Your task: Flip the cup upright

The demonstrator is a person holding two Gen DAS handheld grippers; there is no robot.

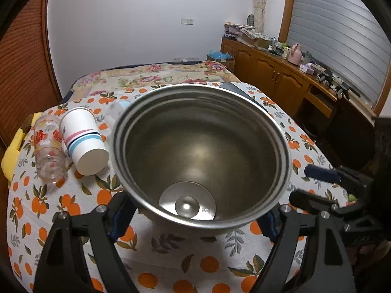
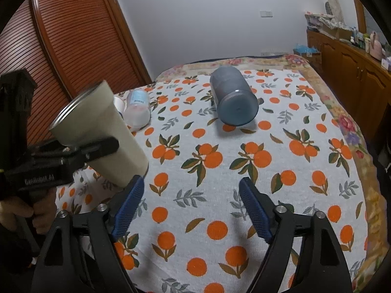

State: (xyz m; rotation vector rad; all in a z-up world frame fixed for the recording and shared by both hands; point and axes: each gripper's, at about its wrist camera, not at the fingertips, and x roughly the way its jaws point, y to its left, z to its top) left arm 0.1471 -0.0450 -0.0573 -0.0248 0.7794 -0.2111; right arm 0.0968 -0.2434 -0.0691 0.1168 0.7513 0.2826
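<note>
Now, entries by item:

Steel cup (image 1: 200, 156): held off the cloth, tilted, mouth turned toward the left wrist camera so the bare metal inside and round base disc show. In the right wrist view the same cup (image 2: 102, 134) is cream outside, rim up and to the left, base down toward the cloth.

Left gripper (image 1: 195, 219): fingers (image 1: 121, 219) closed against the cup's lower body, one on each side; blue pads mostly hidden by the cup.

Right gripper (image 2: 190, 207): fingers (image 2: 129, 205) spread well apart, nothing between them, hanging over the cloth just beside the cup's base.

Cloth (image 2: 220, 171): white with orange fruit print, covering the worktop.

Paper cup (image 1: 83, 141): on its side on the cloth, pink and blue stripes, base toward the camera.

Glass (image 1: 48, 151): on its side, printed with red figures, touching the paper cup on its left.

Blue tumbler (image 2: 233, 97): on its side at the far part of the cloth, base toward the camera, well apart from both grippers.
</note>
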